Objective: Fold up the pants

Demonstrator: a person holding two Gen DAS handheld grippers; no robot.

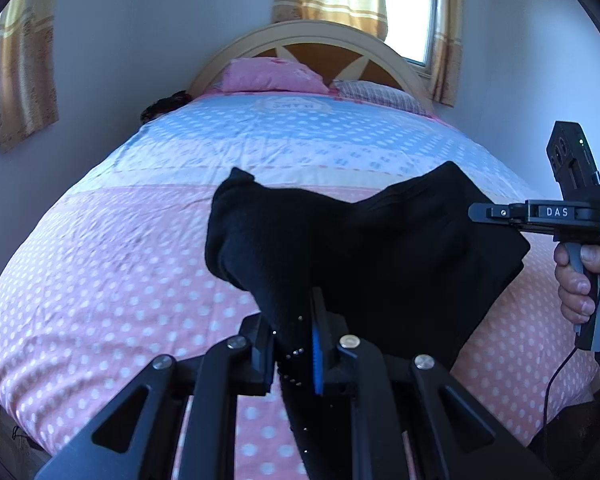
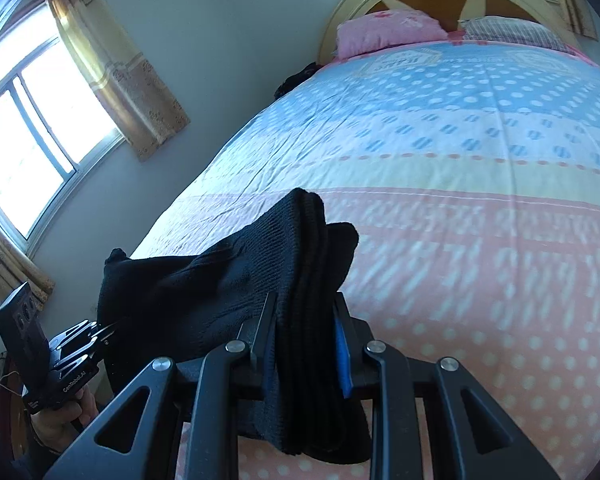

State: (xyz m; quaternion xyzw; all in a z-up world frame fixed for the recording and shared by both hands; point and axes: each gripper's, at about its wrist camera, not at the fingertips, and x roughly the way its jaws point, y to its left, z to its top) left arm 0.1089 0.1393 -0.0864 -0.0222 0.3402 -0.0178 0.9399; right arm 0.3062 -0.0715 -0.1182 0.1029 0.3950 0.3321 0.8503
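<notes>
L gripper (image 1: 294, 344) fingers clamp pants (image 1: 360, 248) edge | R gripper (image 2: 306, 336) fingers clamp other end | held above bed (image 1: 100, 240)

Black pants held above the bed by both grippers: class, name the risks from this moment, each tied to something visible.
1. The left gripper pinches only a thin edge of the black pants, so the cloth may slip out.
2. The right gripper clamps a thick stack of layers; an inner layer could slide free.
3. The cloth sags and bunches between the grippers, so laid on the bed it may crease rather than fold flat.
</notes>
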